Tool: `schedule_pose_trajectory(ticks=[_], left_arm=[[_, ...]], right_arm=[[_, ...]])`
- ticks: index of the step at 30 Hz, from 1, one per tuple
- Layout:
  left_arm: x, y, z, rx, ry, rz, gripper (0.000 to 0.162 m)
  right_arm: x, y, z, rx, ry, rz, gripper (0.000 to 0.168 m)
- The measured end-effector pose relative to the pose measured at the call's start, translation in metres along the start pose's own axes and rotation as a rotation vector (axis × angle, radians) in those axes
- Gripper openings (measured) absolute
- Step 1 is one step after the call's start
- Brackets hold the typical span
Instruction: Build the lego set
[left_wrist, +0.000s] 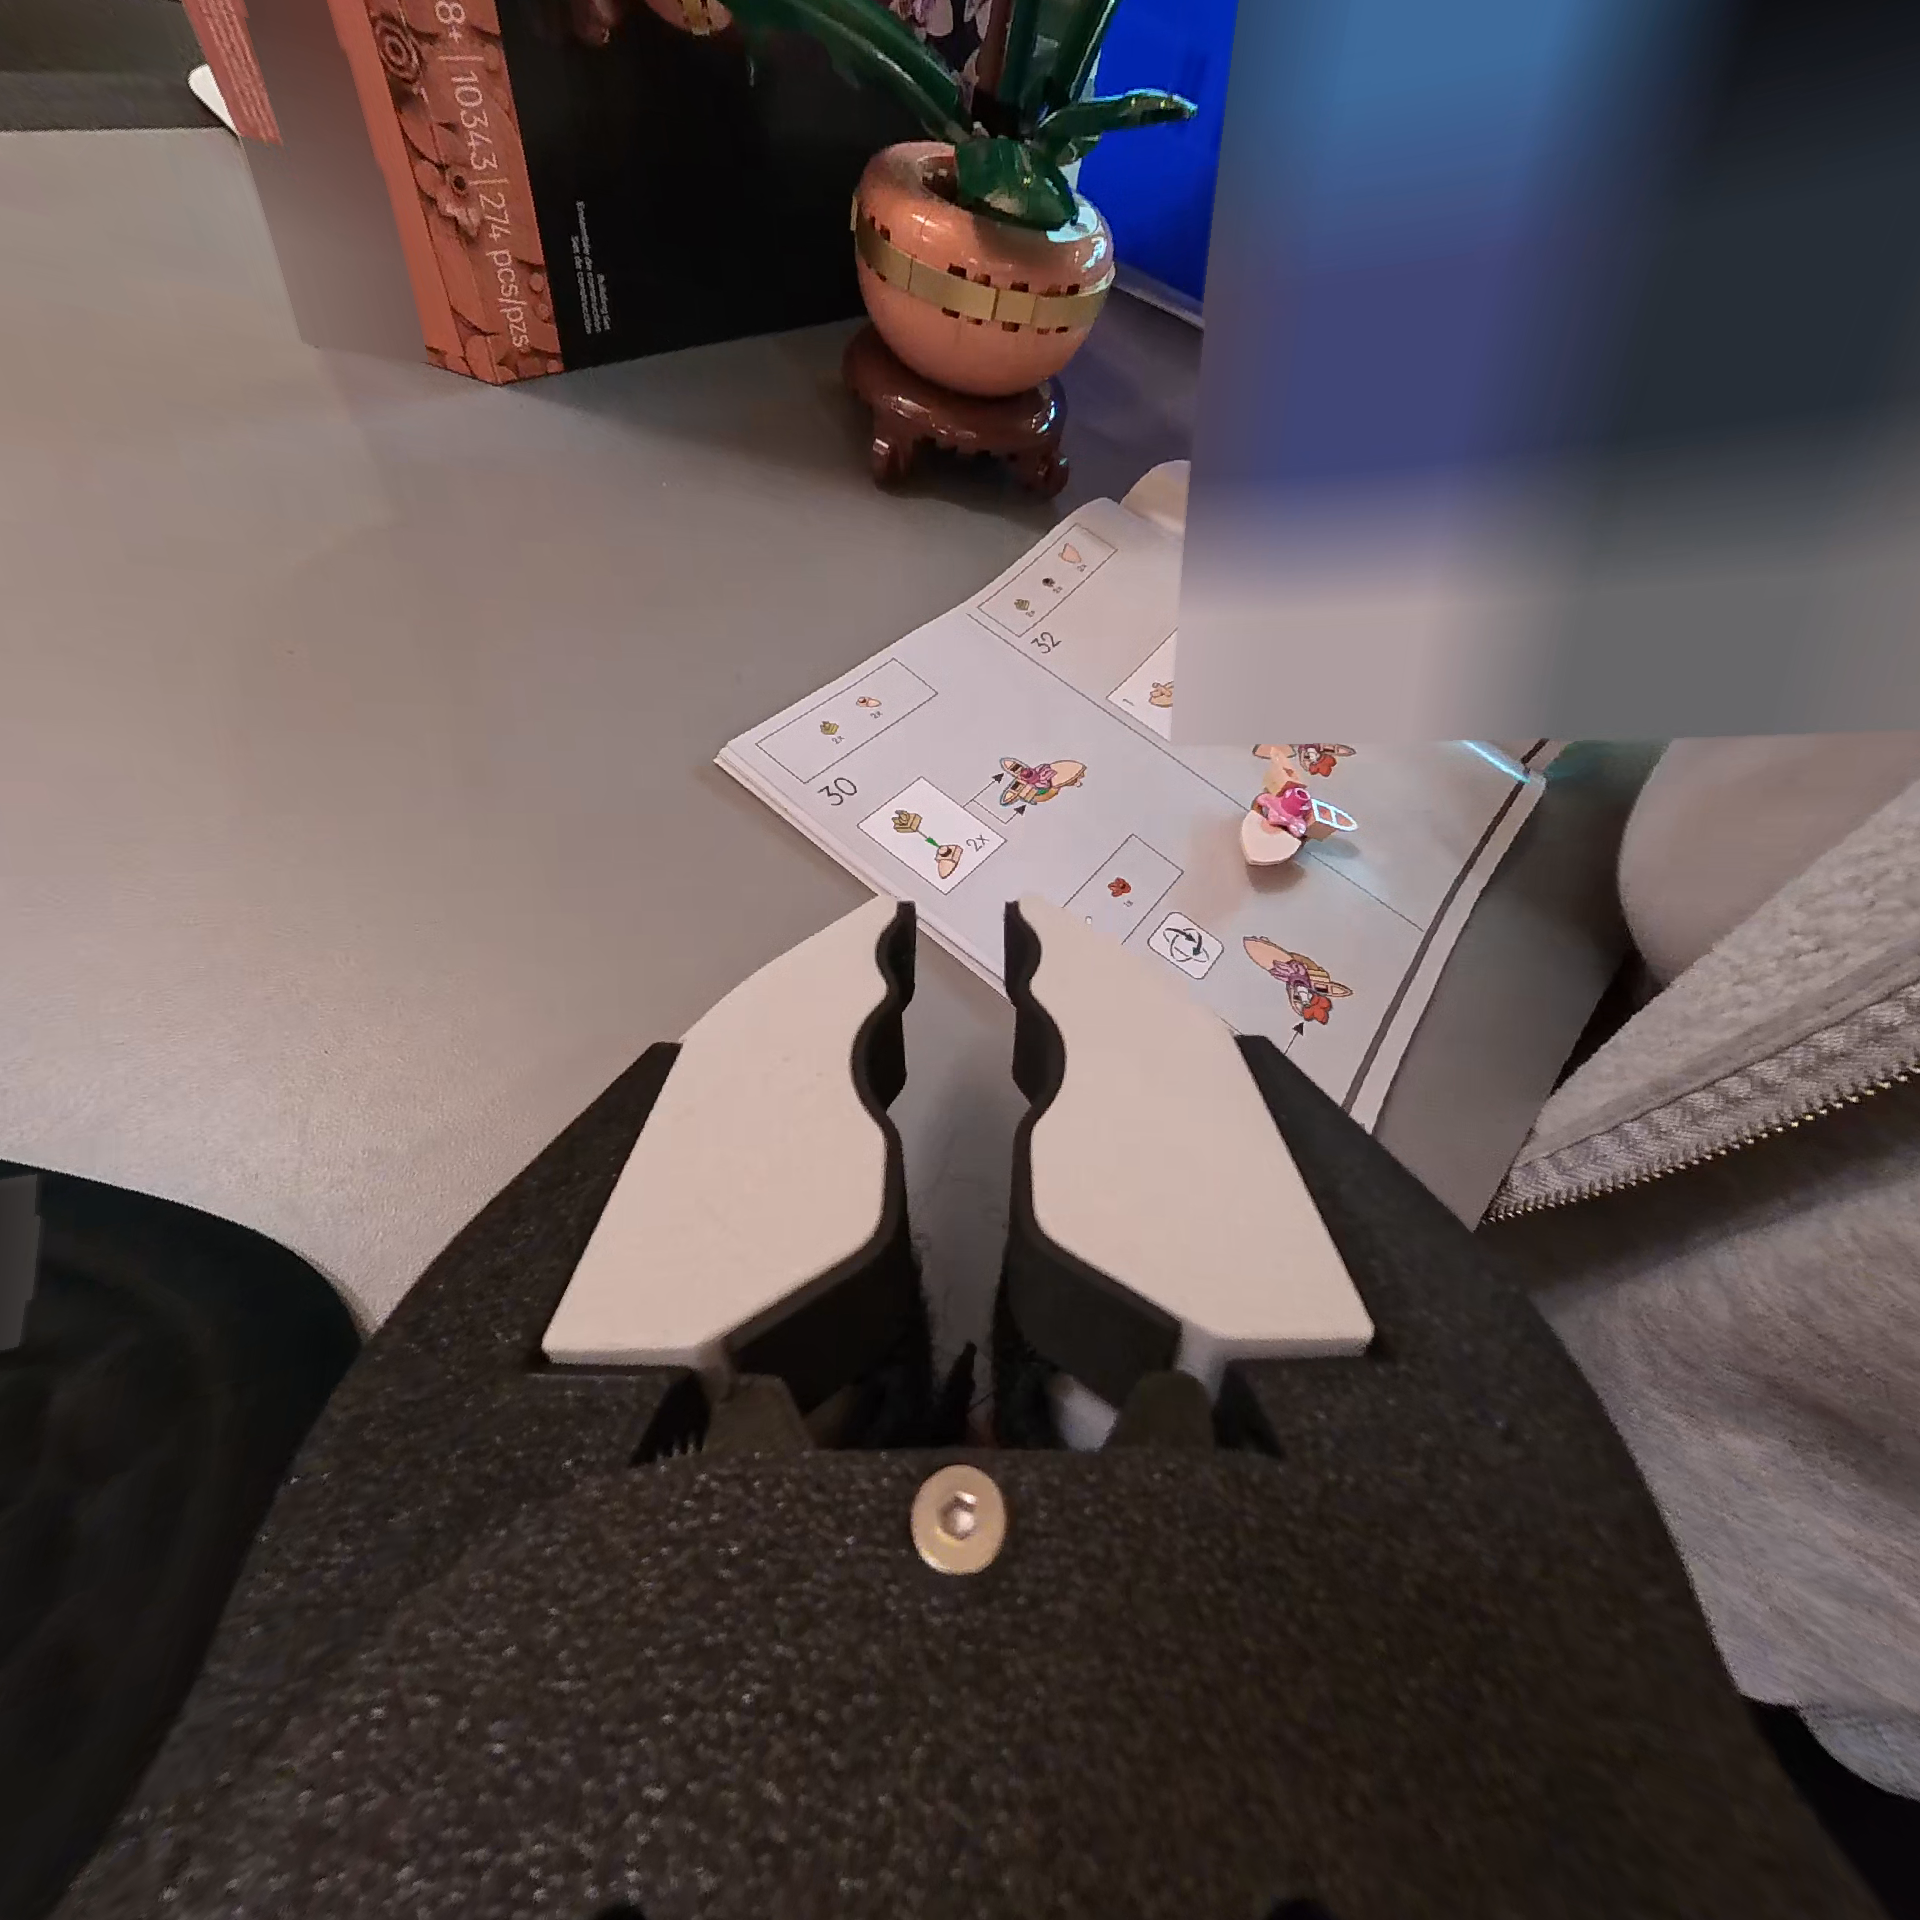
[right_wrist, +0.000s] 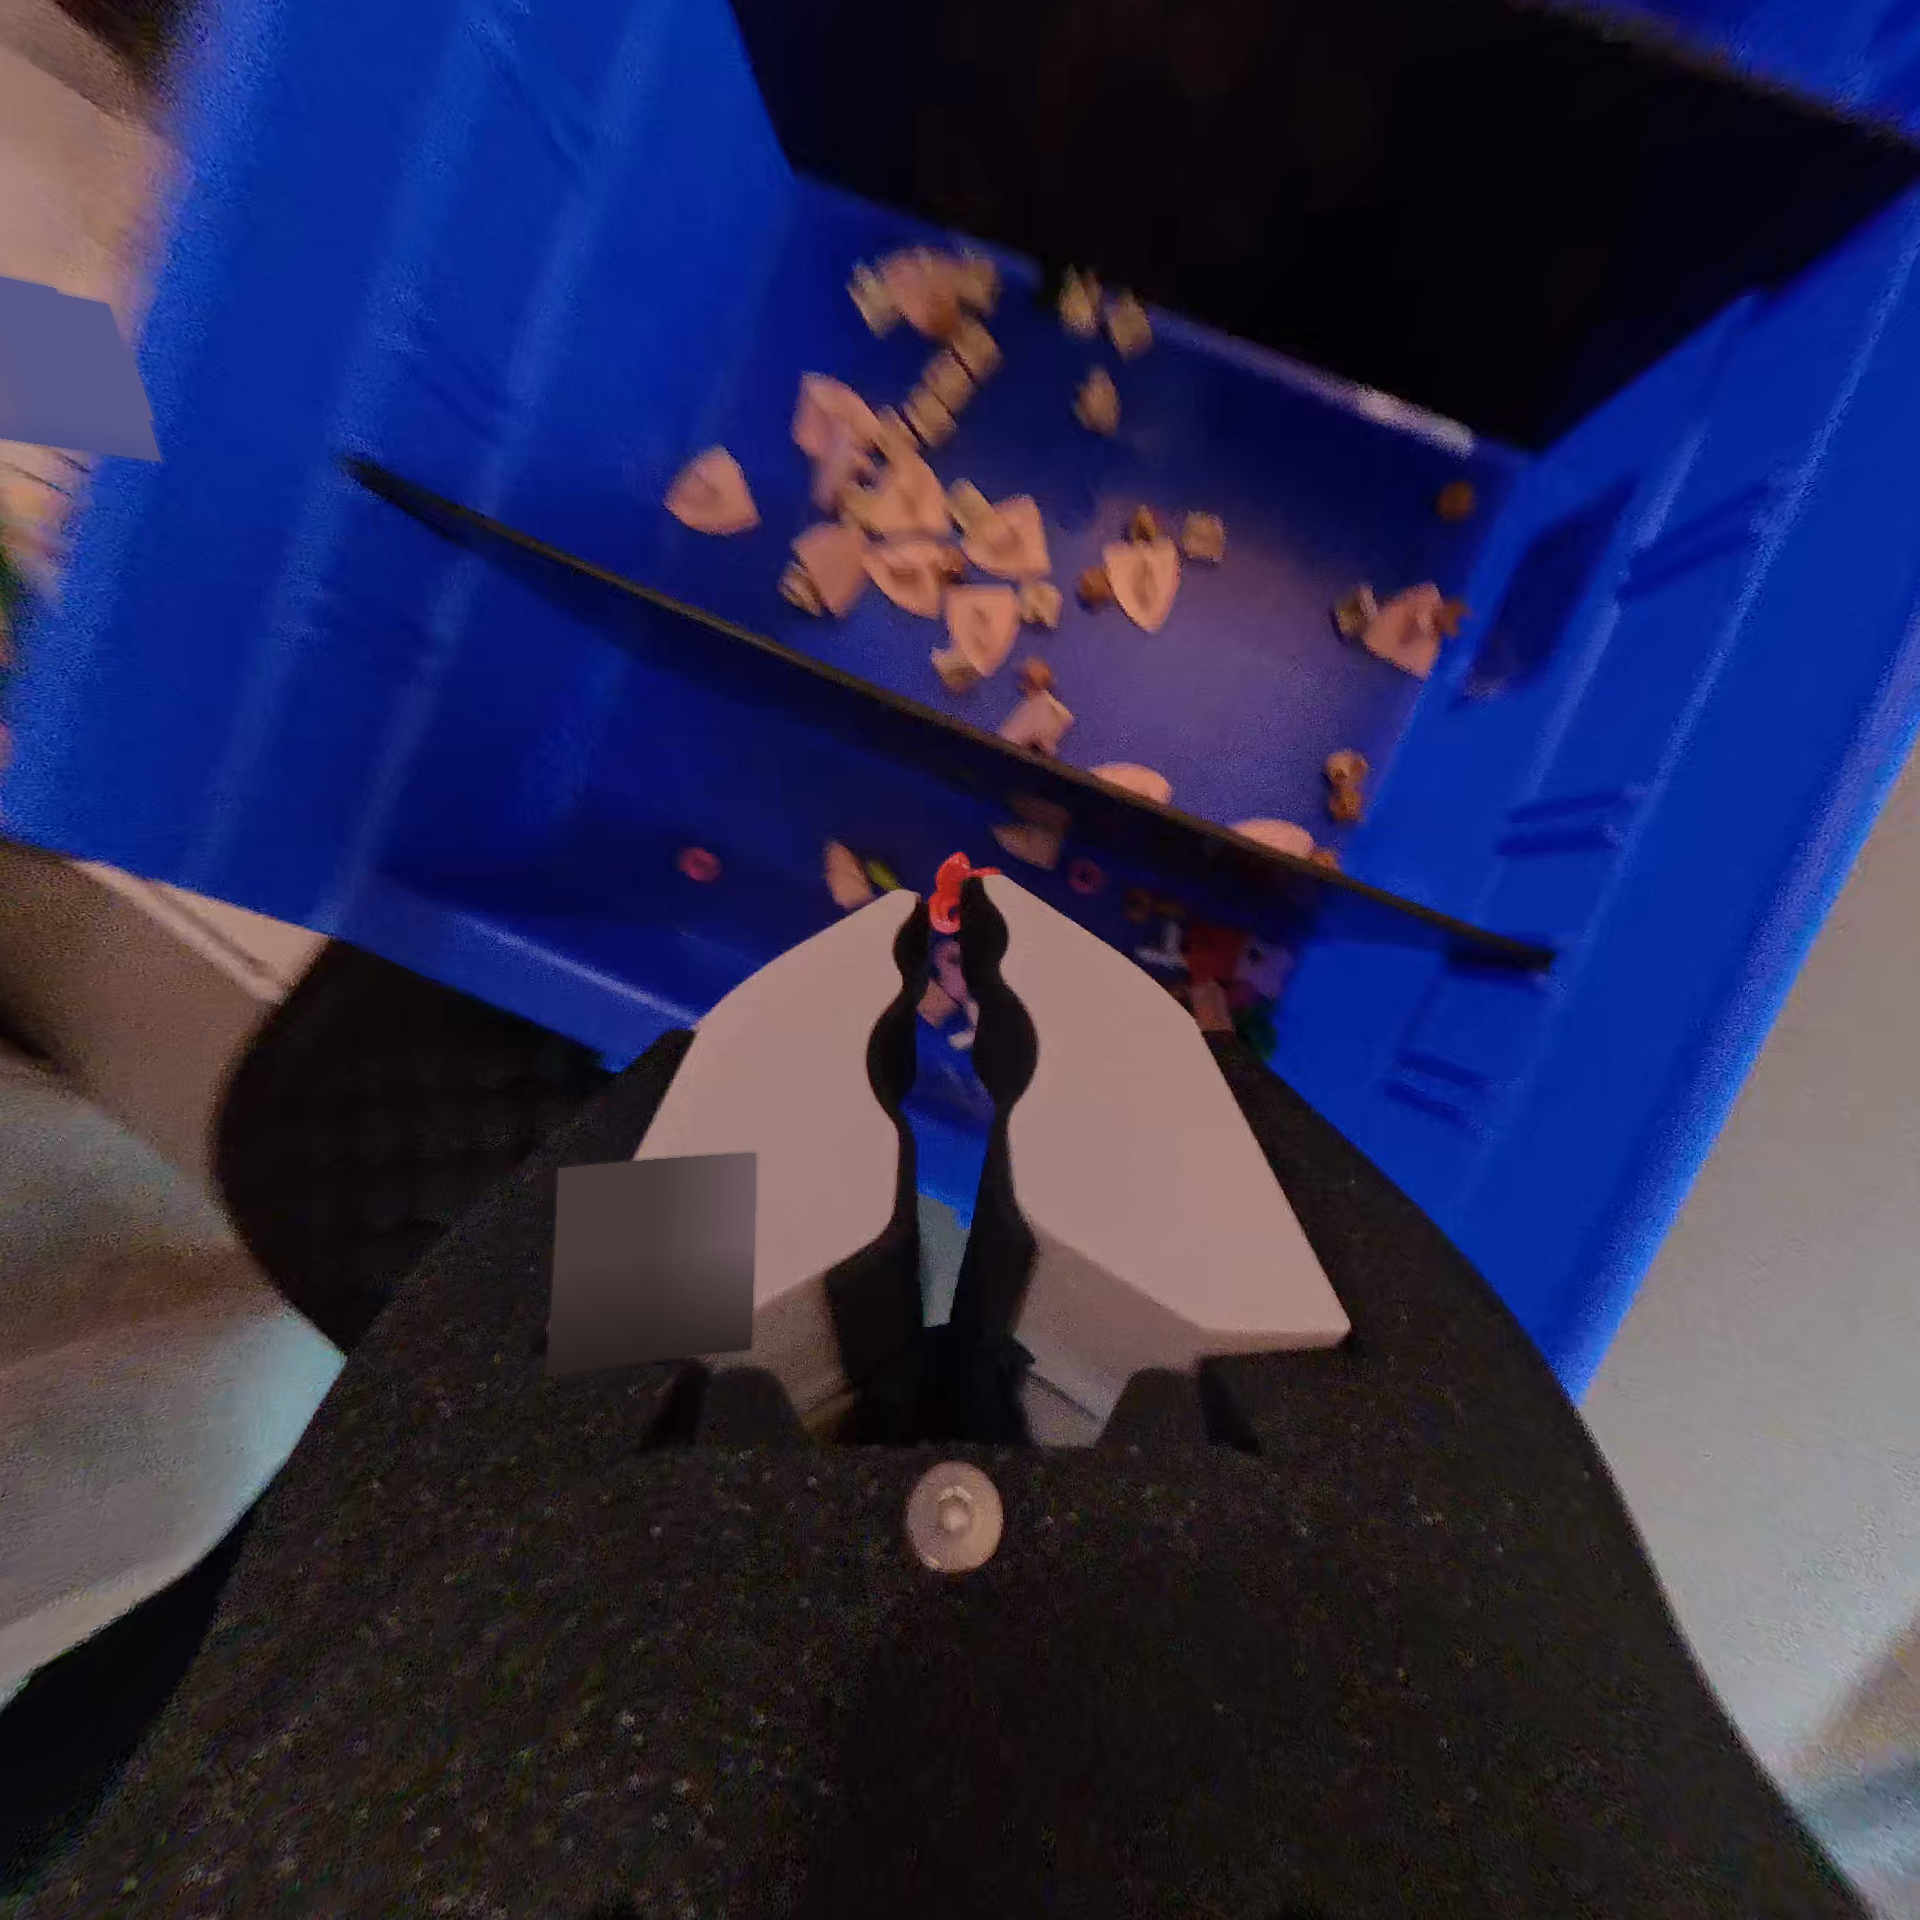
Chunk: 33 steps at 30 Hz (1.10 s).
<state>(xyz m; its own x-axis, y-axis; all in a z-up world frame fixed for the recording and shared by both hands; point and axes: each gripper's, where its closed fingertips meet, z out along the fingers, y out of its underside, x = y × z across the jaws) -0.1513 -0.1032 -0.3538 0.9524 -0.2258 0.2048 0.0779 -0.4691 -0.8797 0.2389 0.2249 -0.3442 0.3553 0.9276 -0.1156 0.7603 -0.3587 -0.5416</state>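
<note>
My left gripper (left_wrist: 960, 914) is open and empty, hovering over the grey table at the near corner of the open instruction booklet (left_wrist: 935, 748). A small part-built flower (left_wrist: 1288, 821), cream with a pink piece, lies on the booklet to the right of the gripper. The built copper-coloured pot with green leaves (left_wrist: 982, 281) stands at the back. My right gripper (right_wrist: 948, 902) is shut on a small red piece (right_wrist: 948, 896) at its fingertips, above the near compartment of a blue bin (right_wrist: 468, 436). The right wrist view is blurred.
The set's box (left_wrist: 499, 187) stands at the back left. A black divider (right_wrist: 831, 686) splits the bin; the far compartment holds several cream and tan pieces (right_wrist: 914, 540), the near one mixed small pieces (right_wrist: 1226, 956). A person's grey sleeve (left_wrist: 1714, 1195) lies at the right. The grippers' ends are close to 50 cm from one another. It is some 11 cm from my left tips to the small part-built flower (left_wrist: 1288, 821).
</note>
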Motion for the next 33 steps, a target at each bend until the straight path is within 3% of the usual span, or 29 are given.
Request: schedule_pose_trajectory(ticks=[5,9,13,18,24,33], left_arm=[[0.002,0.001,0.001,-0.005,0.007,0.015,0.016],[0.003,0.004,0.004,-0.036,-0.010,0.051,0.015],[0.010,0.008,0.006,-0.066,-0.013,0.128,0.014],[0.018,0.011,0.008,-0.078,-0.022,0.235,0.014],[0.025,0.006,0.003,-0.015,-0.047,0.343,0.013],[0.026,0.000,0.001,0.028,-0.037,0.347,0.013]], right_arm=[[-0.051,-0.046,-0.029,0.287,-0.144,-0.041,0.005],[-0.131,-0.083,-0.035,0.409,-0.238,-0.232,0.005],[-0.219,-0.102,0.007,0.390,-0.368,-0.422,0.005],[-0.278,-0.094,0.100,0.150,-0.417,-0.560,0.005],[-0.277,-0.081,0.141,-0.034,-0.313,-0.644,0.007],[-0.272,-0.079,0.138,-0.083,-0.294,-0.662,0.027]])
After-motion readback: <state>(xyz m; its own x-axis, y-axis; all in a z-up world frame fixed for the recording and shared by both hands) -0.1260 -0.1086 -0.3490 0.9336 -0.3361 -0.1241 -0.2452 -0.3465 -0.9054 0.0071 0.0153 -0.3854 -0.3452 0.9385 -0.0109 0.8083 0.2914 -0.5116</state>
